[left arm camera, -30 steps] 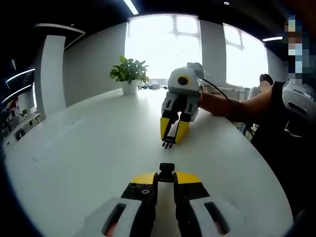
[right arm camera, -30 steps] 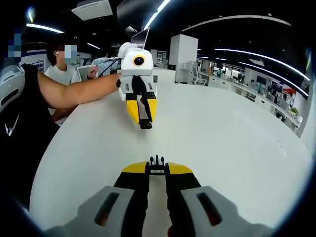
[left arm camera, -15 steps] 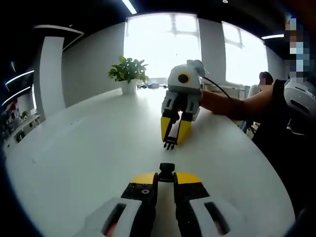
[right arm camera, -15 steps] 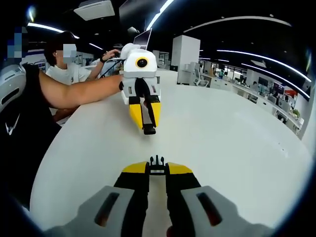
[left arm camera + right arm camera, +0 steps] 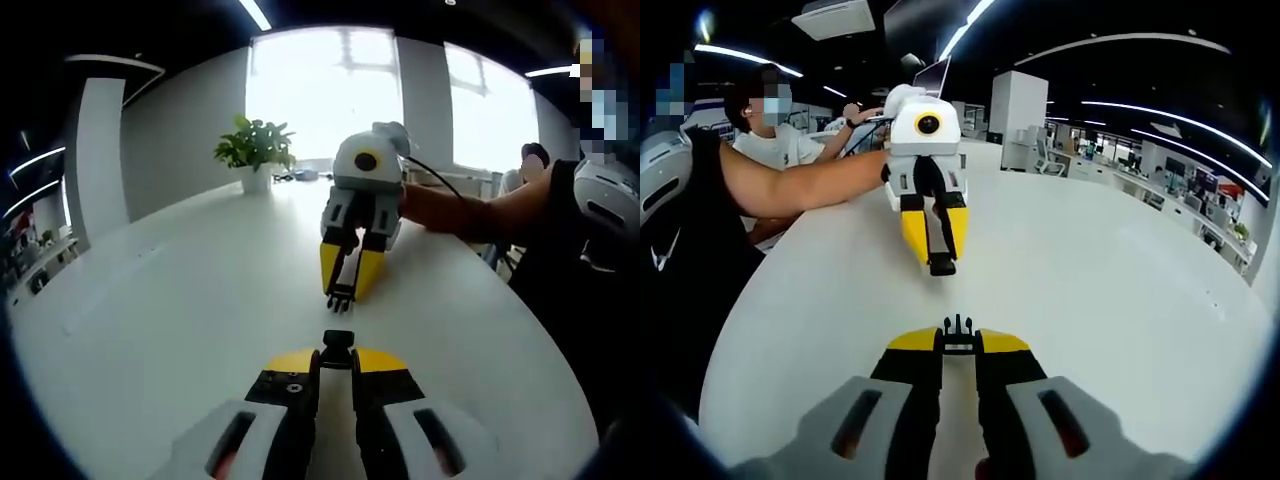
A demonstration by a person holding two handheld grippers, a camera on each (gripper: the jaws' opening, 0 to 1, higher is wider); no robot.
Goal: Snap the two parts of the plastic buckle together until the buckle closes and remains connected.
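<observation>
Looking along the left gripper view, we see our left gripper (image 5: 336,362) rising from 6 o'clock, its yellow-tipped jaws drawn narrow and clamped on the black plastic buckle socket piece (image 5: 338,350), which juts out at the jaw tips just above the broad white oval table (image 5: 160,300). At 12 o'clock from that piece, near but apart from it, the right gripper (image 5: 341,293) points back toward us, jaws close together and pinching the black pronged plastic buckle piece (image 5: 340,296), prongs aimed at the socket piece. A bare forearm (image 5: 470,212) reaches to that gripper from 3 o'clock. At 11 o'clock, far across the table, stands a green leafy plant in a white pot (image 5: 256,150) before bright windows. In the right gripper view, we see the right gripper (image 5: 958,345) at 6 o'clock, jaws narrow, holding the pronged piece (image 5: 958,330) with its prongs showing past the tips. At 12 o'clock the left gripper (image 5: 940,262) faces us, jaws nearly together around the socket piece (image 5: 941,265); the two buckle halves are apart, roughly facing each other above the table (image 5: 1110,290). A seated person in a white shirt (image 5: 765,140) is at 10 o'clock.
</observation>
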